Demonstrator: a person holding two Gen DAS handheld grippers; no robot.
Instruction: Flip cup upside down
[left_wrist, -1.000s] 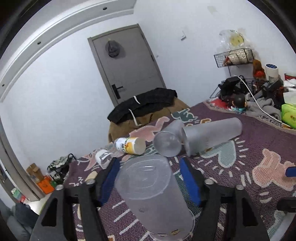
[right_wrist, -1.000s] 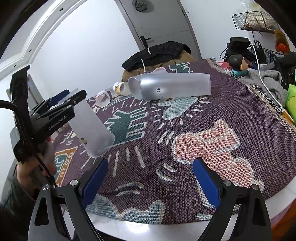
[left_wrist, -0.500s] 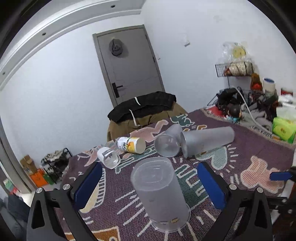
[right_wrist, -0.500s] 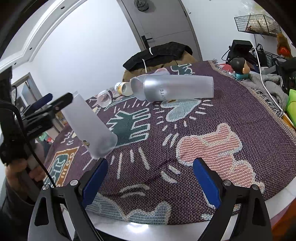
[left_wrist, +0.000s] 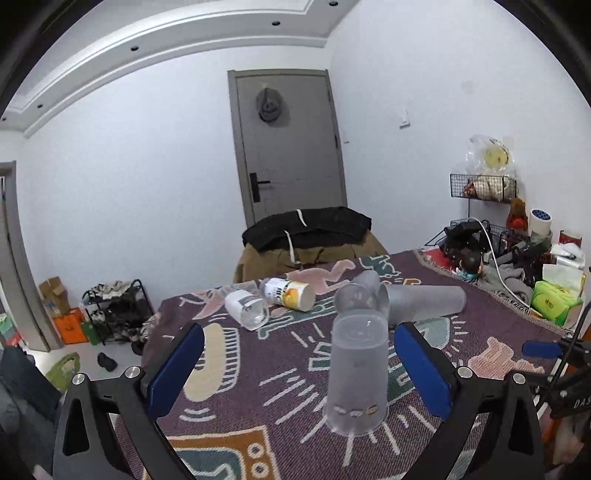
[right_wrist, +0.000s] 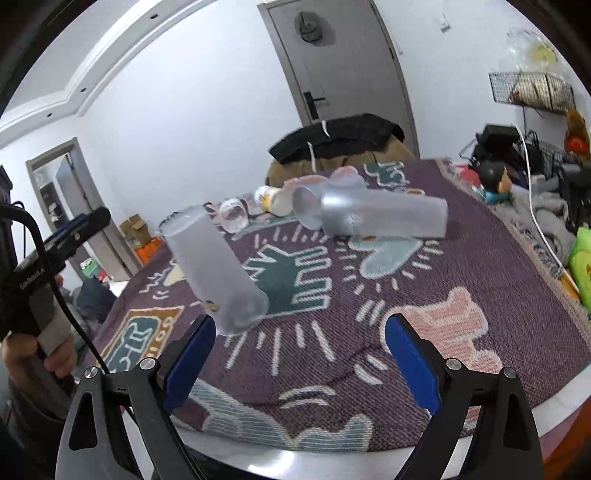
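Frosted cup is standing mouth-down on the patterned cloth that is covering the table, closed base pointing up. It is looking slightly tilted in the right wrist view, though the fisheye may be exaggerating this; cannot tell whether the rim is sitting flat all round.

Left gripper is hanging with blue pads spread wide, one on each side of the cup, neither touching it. Grasping nothing. The wide spacing is probably giving the cup room so a pad is not clipping it.

Right gripper is also spread wide and empty, hovering near the table's near edge, well apart from the cup. Judging it is playing no part in this step.

Other items are lying on their sides farther back: a long frosted tumbler, a smaller grey cup touching it, a yellow-labelled bottle and a clear glass. None are touching the flipped cup.

Judgement: the flip itself is looking done, since the mouth is already on the cloth. The soft woven cloth is offering an uneven footing, so a tall narrow cup could be tipping if brushed.
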